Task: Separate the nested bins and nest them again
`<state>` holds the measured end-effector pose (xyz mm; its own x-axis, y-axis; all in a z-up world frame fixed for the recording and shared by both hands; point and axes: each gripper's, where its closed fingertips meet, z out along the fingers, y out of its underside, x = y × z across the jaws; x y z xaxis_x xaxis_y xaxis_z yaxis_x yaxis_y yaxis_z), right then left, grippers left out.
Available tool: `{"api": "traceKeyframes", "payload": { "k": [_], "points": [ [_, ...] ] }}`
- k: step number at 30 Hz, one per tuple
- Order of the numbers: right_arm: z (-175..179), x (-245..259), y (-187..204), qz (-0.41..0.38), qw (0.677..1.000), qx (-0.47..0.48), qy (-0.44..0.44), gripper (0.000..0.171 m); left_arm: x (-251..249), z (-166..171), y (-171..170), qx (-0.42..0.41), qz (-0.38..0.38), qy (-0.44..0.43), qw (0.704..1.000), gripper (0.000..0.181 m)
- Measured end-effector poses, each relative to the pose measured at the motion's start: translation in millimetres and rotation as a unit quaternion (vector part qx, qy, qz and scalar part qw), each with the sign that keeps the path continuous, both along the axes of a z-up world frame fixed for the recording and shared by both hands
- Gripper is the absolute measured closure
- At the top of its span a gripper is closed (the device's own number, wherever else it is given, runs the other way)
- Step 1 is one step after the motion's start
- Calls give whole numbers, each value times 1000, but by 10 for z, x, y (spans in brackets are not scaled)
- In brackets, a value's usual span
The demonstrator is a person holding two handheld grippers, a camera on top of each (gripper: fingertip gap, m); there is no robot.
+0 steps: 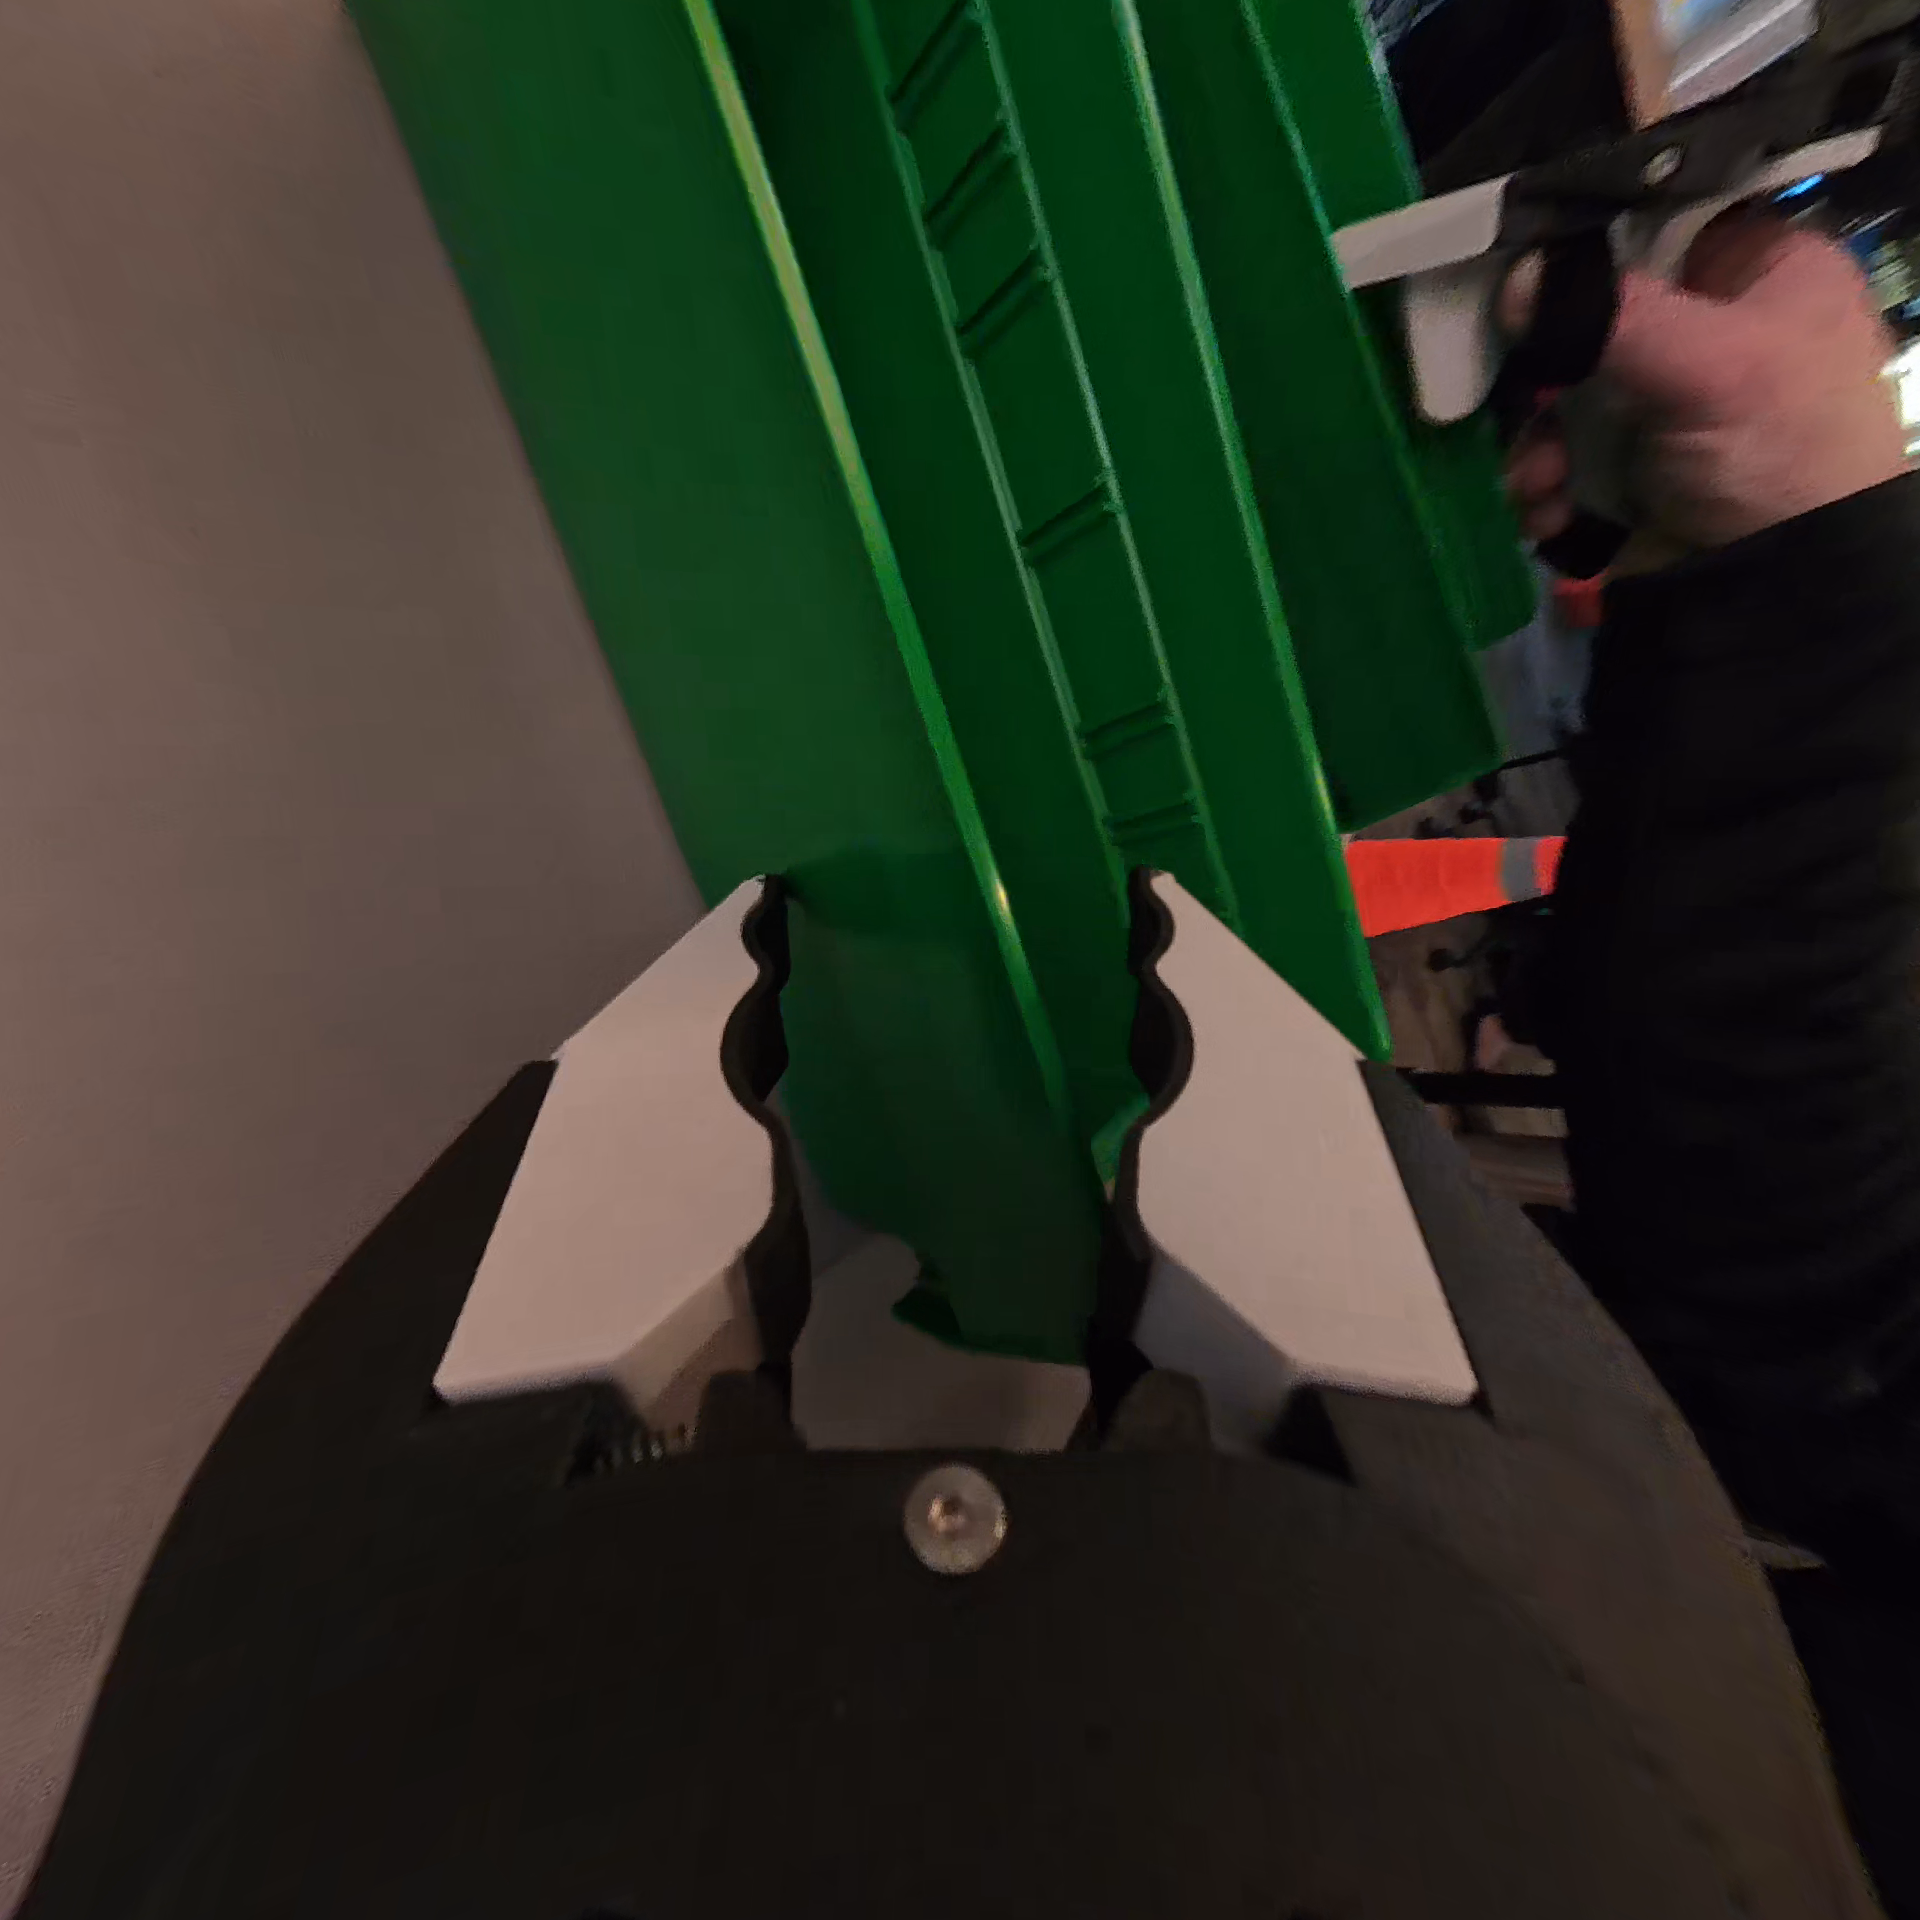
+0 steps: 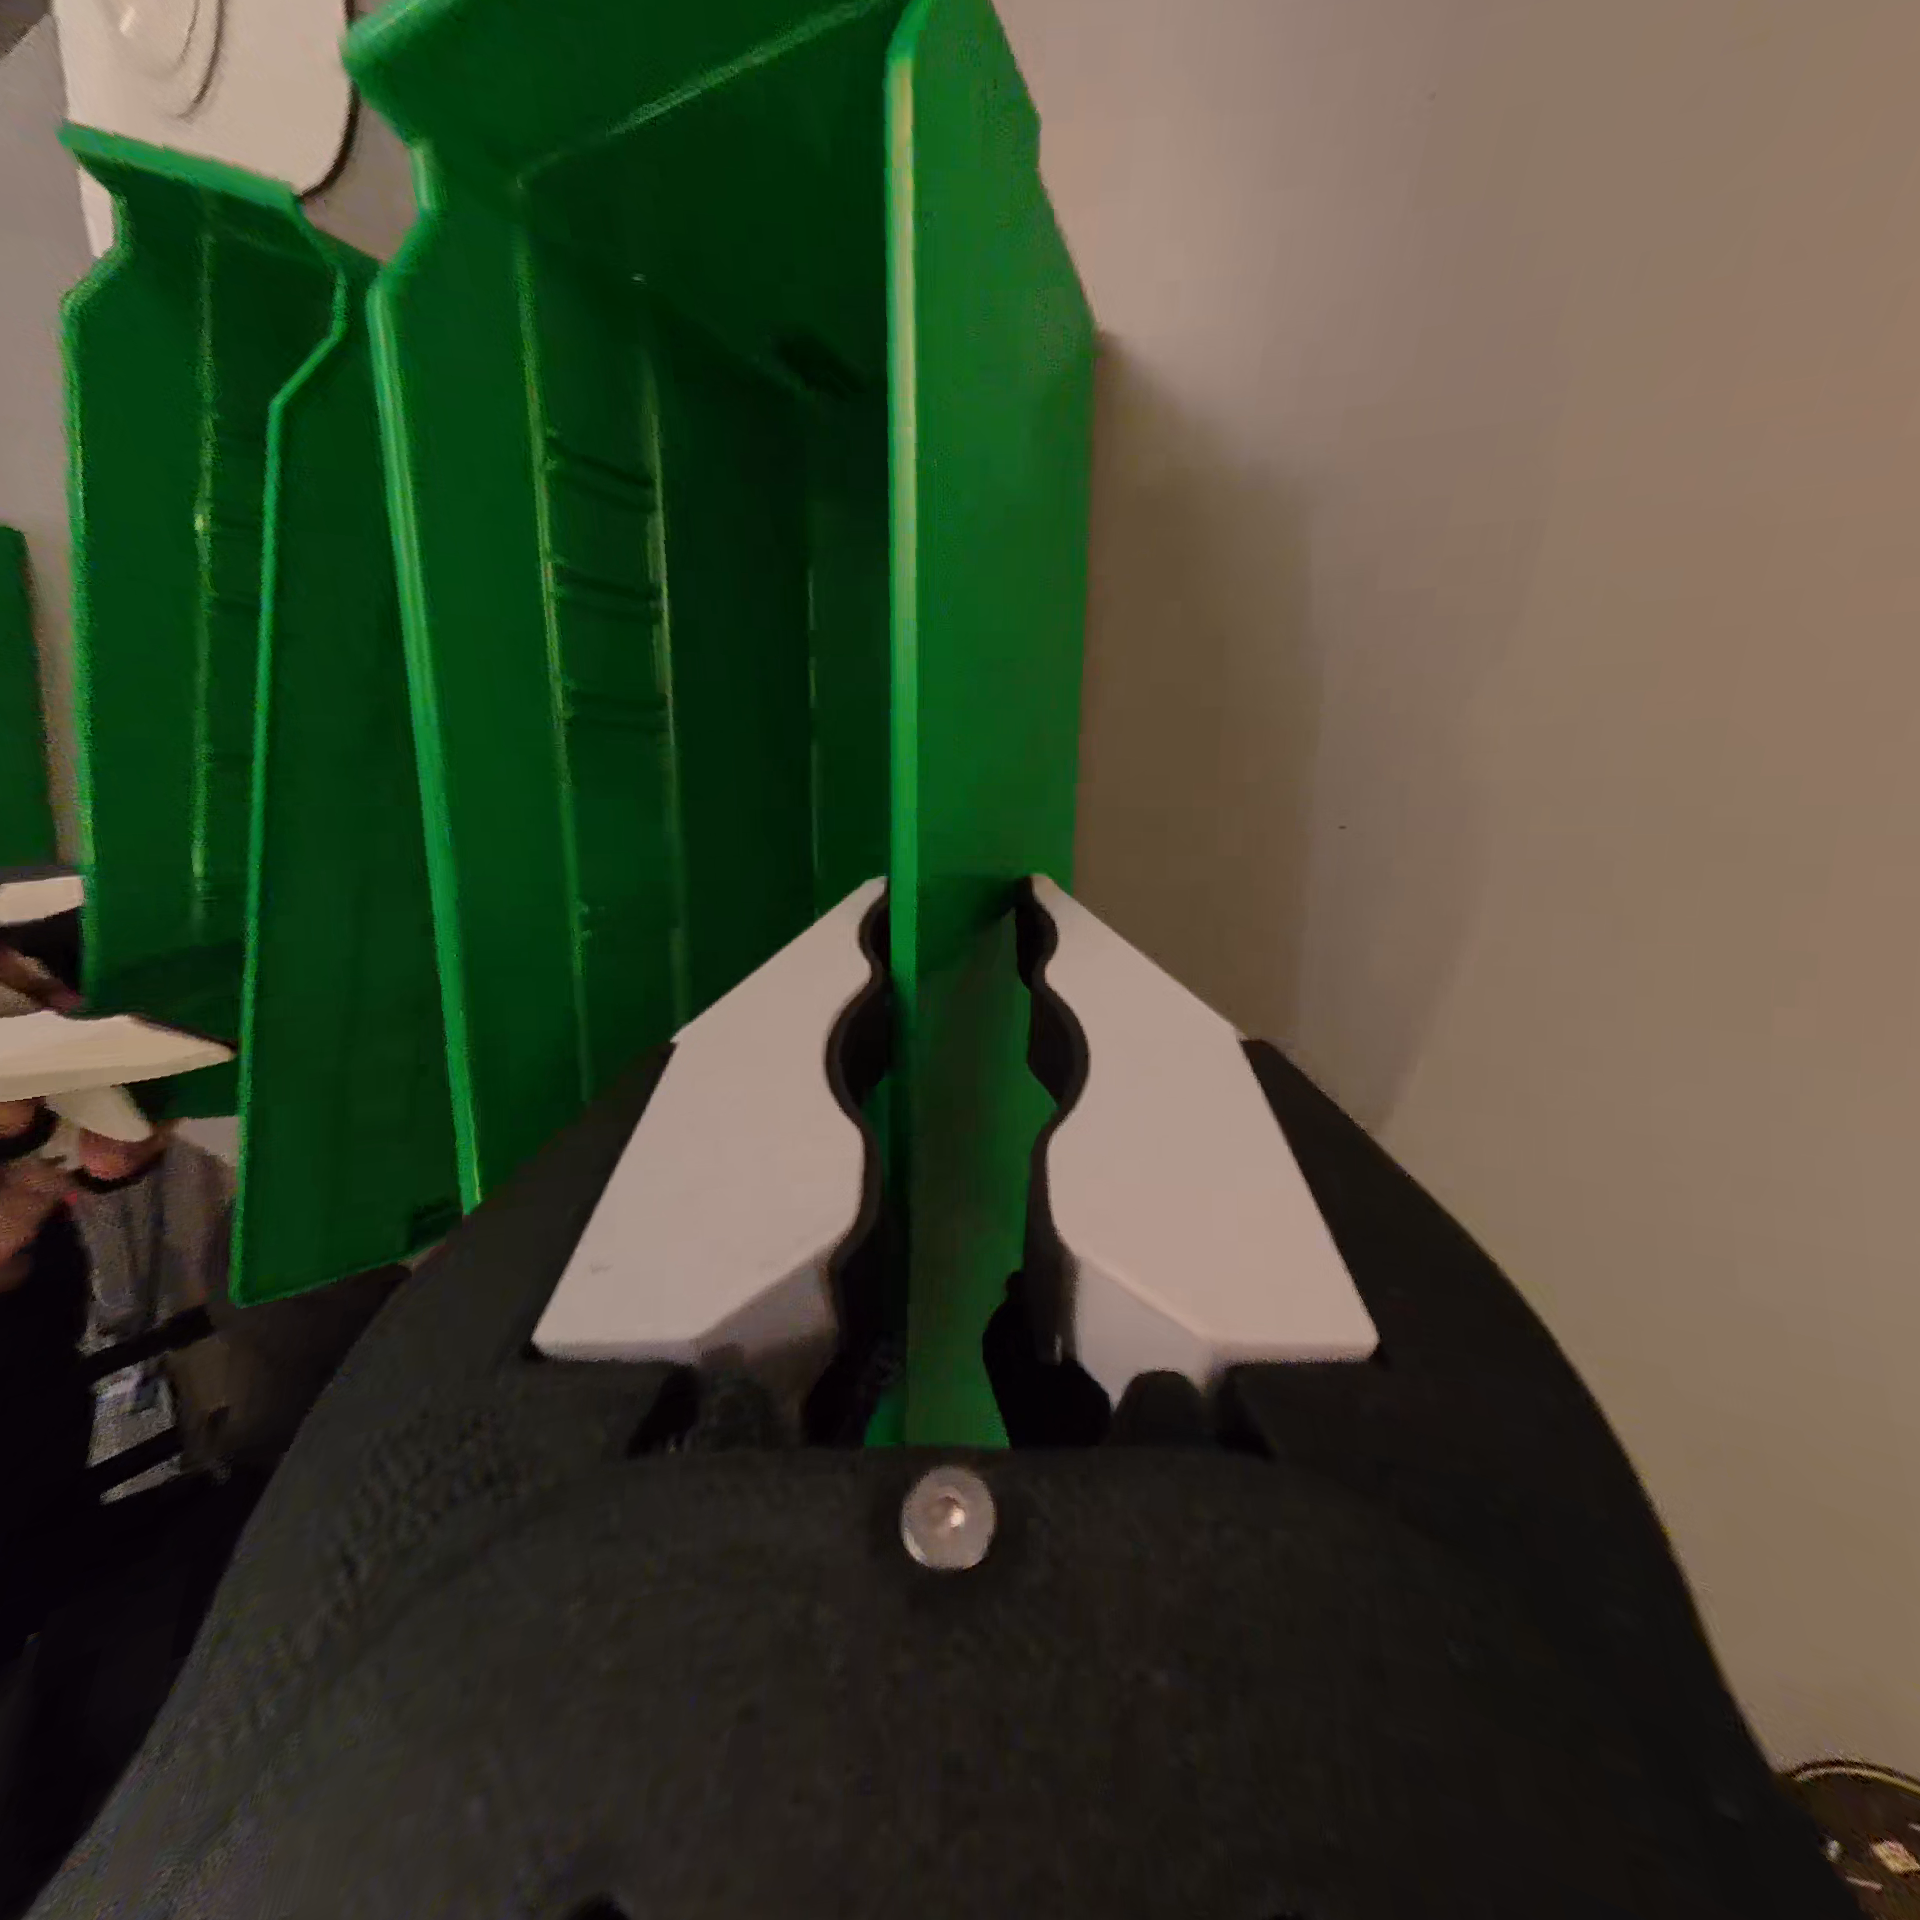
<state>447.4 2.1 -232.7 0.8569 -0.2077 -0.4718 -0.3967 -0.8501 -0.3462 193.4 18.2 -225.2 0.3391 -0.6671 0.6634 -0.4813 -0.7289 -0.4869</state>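
Two green plastic bins are apart and held up in the air. My left gripper (image 1: 956,883) is shut on the wall of one bin (image 1: 675,468), which rises steeply away from it. The second bin (image 1: 1382,520) hangs to its right, with a white finger of the right gripper (image 1: 1423,244) on it. In the right wrist view, my right gripper (image 2: 958,883) is shut on the thin side wall of its bin (image 2: 675,520), whose open inside faces left. The other bin (image 2: 166,623) is farther left, with the left gripper's white fingers (image 2: 114,1044) at its lower end.
A plain beige surface (image 1: 260,623) lies behind the bins, and it also shows in the right wrist view (image 2: 1507,623). A person in dark clothing (image 1: 1714,935) is close on the right, beside an orange strip (image 1: 1455,883). A white round object (image 2: 208,83) is at the top left.
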Motion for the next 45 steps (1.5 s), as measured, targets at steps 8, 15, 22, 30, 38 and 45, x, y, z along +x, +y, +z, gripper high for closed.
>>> {"api": "traceKeyframes", "payload": {
  "k": [8,15,22,30,38,45],
  "points": [
    [13,-30,28,-6,1000,12,24,150,339,68,-293,-39,3,-46,998,106],
    [6,162,3,-35,999,26,10,157,425,70,-443,-66,11,-74,995,107],
    [58,83,60,-29,999,33,15,150,413,95,-374,-45,4,-71,996,107],
    [368,56,102,-9,996,82,31,150,153,345,-298,8,-23,-60,998,98],
    [1021,-144,286,61,976,202,-51,171,-817,1014,394,184,2,1,983,100],
    [1292,-607,396,134,962,223,-89,171,-2510,1209,1325,303,128,178,927,80]
  ]
}}
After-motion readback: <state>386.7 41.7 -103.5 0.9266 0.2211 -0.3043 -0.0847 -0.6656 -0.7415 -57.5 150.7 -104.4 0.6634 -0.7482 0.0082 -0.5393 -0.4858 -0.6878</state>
